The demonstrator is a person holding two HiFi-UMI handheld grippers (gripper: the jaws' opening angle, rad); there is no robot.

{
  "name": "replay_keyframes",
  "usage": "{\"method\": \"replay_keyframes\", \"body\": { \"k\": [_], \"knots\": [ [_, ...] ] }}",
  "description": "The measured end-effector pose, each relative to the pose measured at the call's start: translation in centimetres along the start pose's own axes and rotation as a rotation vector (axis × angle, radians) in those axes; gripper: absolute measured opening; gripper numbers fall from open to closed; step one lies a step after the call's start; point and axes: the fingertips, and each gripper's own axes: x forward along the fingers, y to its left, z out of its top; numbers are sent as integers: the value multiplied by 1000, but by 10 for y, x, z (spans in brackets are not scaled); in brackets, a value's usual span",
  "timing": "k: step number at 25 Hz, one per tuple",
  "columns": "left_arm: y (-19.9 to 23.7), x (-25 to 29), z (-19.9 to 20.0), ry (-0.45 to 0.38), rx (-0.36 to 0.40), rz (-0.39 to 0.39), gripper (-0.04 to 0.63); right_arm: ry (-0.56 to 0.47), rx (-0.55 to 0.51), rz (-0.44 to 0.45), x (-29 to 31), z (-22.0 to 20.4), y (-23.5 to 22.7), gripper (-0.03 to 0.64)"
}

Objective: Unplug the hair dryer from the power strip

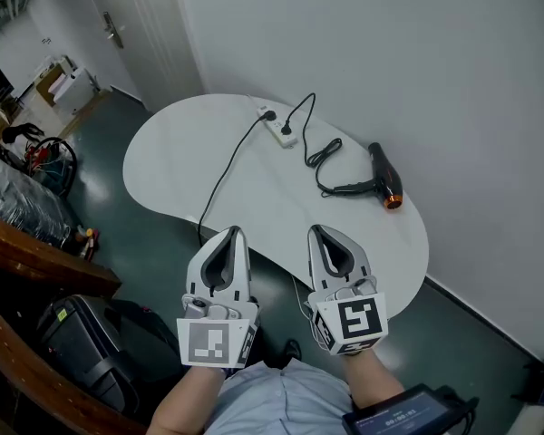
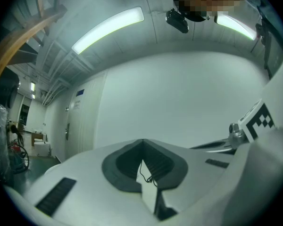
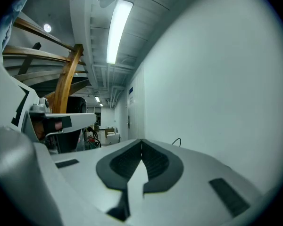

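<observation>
Our left gripper (image 1: 233,233) and right gripper (image 1: 317,231) sit side by side at the near edge of the white table (image 1: 181,152). Both have their jaws pressed together with nothing between them. In the head view we see the power strip (image 1: 278,128) lying toward the far side of the table, near the wall. The hair dryer (image 1: 386,177), black with an orange nozzle end, lies well to the right of it. Its cord (image 1: 321,155) loops back across the tabletop to a plug (image 1: 286,130) seated in the strip. A second black cable (image 1: 225,169) runs from the strip toward us and drops over the table edge. Both grippers are well apart from the strip and the dryer.

In the left gripper view, the left gripper (image 2: 142,142) shows its dark pads meeting at the tip, empty. Through the narrow gap below the tip we glimpse a sliver of tabletop with a thin black wire (image 2: 150,180) on it; we cannot tell which wire it is. The marker cube (image 2: 260,120) of the right gripper shows at the right edge.

In the right gripper view, the right gripper (image 3: 142,141) has its jaws closed tip to tip on nothing. A loop of the cord (image 3: 177,141) arches up just beyond the jaws, against the pale wall (image 3: 217,79).
</observation>
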Motion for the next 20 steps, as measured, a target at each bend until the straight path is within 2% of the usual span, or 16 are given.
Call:
{"method": "replay_keyframes", "body": {
  "k": [8, 12, 16, 18, 20],
  "knots": [
    [44, 64, -3, -14, -36, -79, -2, 21, -14, -72, 73, 12, -12, 2],
    [64, 91, 6, -38, -129, -98, -2, 8, -22, -120, 101, 23, -18, 2],
    [84, 109, 8, -69, -77, -152, -2, -11, -40, -156, 124, 33, -17, 2],
    [91, 117, 11, -83, -125, -165, -2, -20, -50, -173, 134, 37, -15, 2],
    [99, 122, 12, -90, -139, -183, -2, -27, -58, -193, 143, 41, -13, 2]
  ]
}}
